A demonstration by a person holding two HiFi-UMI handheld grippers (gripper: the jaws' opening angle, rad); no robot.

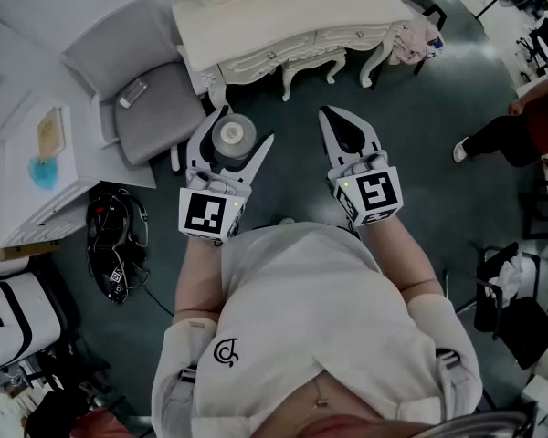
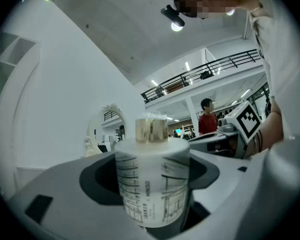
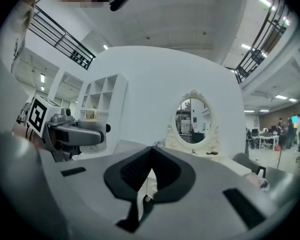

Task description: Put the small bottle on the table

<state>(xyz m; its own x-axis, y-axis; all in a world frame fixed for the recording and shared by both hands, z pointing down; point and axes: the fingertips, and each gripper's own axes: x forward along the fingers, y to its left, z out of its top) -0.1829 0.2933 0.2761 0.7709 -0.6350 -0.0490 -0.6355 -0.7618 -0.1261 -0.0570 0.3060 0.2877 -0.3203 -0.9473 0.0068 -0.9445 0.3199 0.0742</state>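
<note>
The small bottle (image 2: 151,184) is frosted white, printed with thin dark line drawings, its cap gold. The left hand-held gripper (image 1: 242,126) around it is pale grey, black inside, its cube black-and-white squares. Ahead, the tabletop (image 1: 283,16) is cream.

I wear a white short-sleeved shirt (image 1: 301,308) with a dark logo (image 1: 225,354); my grey left hand-held gripper (image 1: 247,123) and right hand-held gripper (image 1: 329,114) bear black-and-white marker cubes (image 1: 209,213).

Small bottle (image 1: 233,137) in left gripper (image 1: 247,124), w/ table (image 1: 283,21) ahead & chair (image 1: 155,112) left of it.
</note>
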